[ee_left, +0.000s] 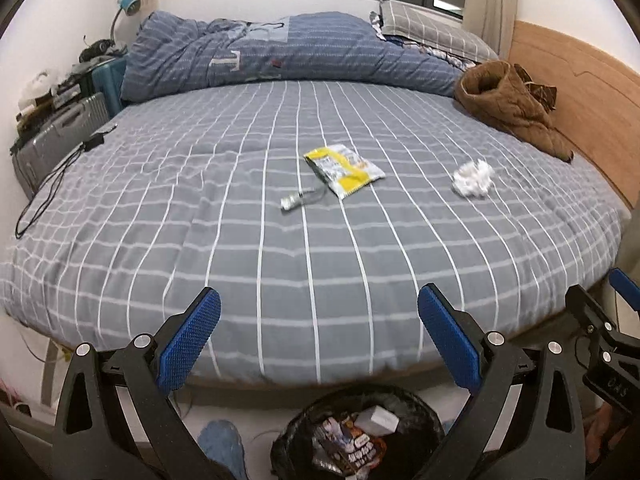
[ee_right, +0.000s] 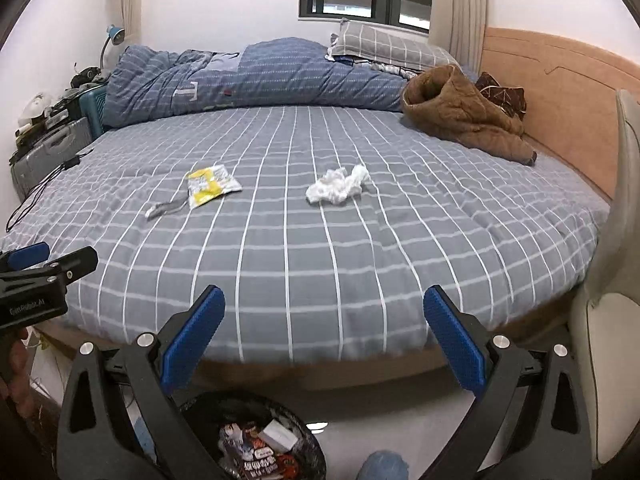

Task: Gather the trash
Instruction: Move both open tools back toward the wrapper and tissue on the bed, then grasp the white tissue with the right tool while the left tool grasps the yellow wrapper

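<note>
Left wrist view: left gripper (ee_left: 318,312) gaping wide w/ nothing held, yellow wrapper (ee_left: 344,170) lying ahead btwn jaws. Right gripper (ee_right: 324,312) also gaping empty, tissue wad (ee_right: 338,186) ahead; trash bin (ee_right: 256,440) sitting below jaws, partly cut off.

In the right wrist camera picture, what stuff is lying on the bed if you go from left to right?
Black cable → small silver wrapper → yellow snack packet → crumpled white tissue → brown jacket, all on the grey checked bed sheet.
</note>
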Demonstrator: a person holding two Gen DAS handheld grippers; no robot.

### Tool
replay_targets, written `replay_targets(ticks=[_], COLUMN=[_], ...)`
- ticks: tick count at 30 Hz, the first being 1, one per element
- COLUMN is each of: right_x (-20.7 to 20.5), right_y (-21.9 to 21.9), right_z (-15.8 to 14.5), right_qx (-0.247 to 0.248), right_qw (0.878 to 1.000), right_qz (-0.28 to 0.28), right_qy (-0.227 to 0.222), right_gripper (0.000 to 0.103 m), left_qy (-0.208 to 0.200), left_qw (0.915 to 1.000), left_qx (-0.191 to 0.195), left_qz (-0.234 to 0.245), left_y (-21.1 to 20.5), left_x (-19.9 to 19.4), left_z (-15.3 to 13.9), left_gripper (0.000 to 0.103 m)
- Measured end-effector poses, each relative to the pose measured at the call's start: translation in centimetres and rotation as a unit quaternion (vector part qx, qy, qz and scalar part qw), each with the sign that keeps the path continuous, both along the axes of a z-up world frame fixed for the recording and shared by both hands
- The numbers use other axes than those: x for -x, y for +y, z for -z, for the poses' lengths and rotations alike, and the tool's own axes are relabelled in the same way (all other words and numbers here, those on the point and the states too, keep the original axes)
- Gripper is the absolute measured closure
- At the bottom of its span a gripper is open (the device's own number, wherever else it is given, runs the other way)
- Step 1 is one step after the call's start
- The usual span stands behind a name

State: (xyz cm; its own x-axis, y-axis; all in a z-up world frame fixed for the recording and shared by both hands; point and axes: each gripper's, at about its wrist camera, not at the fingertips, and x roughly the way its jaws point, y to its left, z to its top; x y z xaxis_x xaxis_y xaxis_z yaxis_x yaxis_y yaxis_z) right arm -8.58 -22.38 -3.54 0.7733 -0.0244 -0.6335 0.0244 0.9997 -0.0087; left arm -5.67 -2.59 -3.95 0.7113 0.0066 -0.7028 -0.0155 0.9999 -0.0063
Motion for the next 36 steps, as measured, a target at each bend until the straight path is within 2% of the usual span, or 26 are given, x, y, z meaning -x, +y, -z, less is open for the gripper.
replay_targets(ticks=[24, 30, 36], right_x=[-14.5, -18.4, -22.4], right_y=[-0.3, -1.1, -2.6], right_z=[1.2, 1.9, 3.6], right_qx=[0.013, 0.013, 0.012], right_qw=[1.0, 0.999, 0.998], right_qz=[-0.005, 0.001, 0.02], right_qy=[0.017, 0.031, 0.065], right_gripper=[0.007, 0.008, 0.014], left_qy=[0.009, 0.019, 0.029], left_qw=[0.9999, 0.9998, 0.9995], left_qx=[-0.005, -0.007, -0.013], left_qz=[0.005, 0.004, 0.006], left_y=[-0.9, -1.2, -2.0], left_x=[-12.4, -16.6, -20.5], left_z=[1.3, 2.2, 3.3], left_gripper=[0.006, 0.006, 0.006])
